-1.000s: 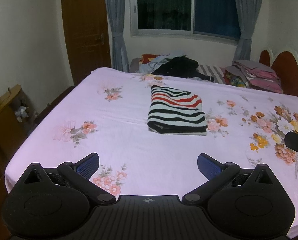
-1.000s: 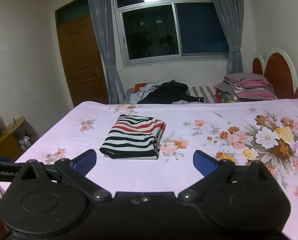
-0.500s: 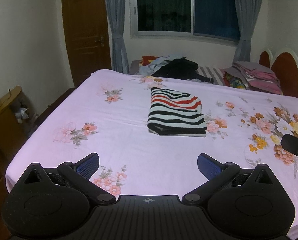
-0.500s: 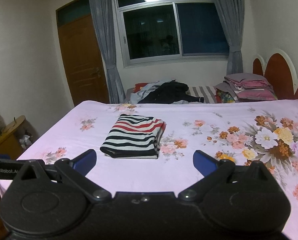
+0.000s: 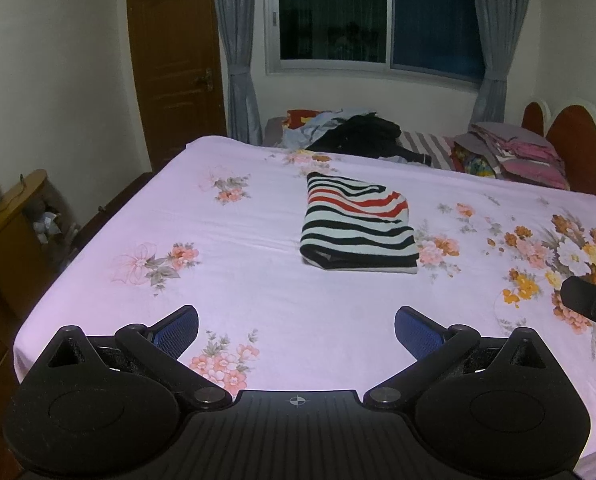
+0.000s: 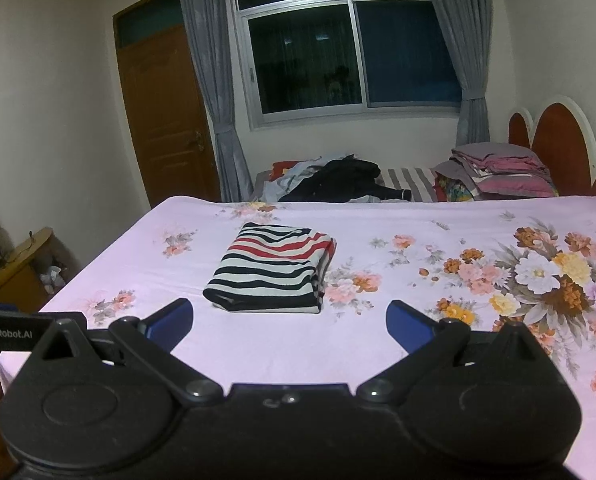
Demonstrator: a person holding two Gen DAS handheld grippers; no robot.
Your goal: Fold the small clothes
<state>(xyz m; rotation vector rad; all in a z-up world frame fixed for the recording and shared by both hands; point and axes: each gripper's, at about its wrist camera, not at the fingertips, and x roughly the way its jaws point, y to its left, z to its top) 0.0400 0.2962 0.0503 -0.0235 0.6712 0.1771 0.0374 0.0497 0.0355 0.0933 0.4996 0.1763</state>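
A folded garment with black, white and red stripes lies flat in the middle of the pink floral bed sheet. My left gripper hovers open over the near part of the bed, well short of the garment, nothing between its blue pads. My right gripper is open too, just in front of the garment's near edge and apart from it. Part of the right gripper's body shows at the right edge of the left wrist view.
A heap of loose clothes lies at the far end of the bed. Folded bedding is stacked by the red headboard. A wooden cabinet stands left of the bed, a door behind.
Both grippers have drawn back and risen a little, so the striped garment sits slightly farther off. It has not moved on the sheet, and both grippers stay open.
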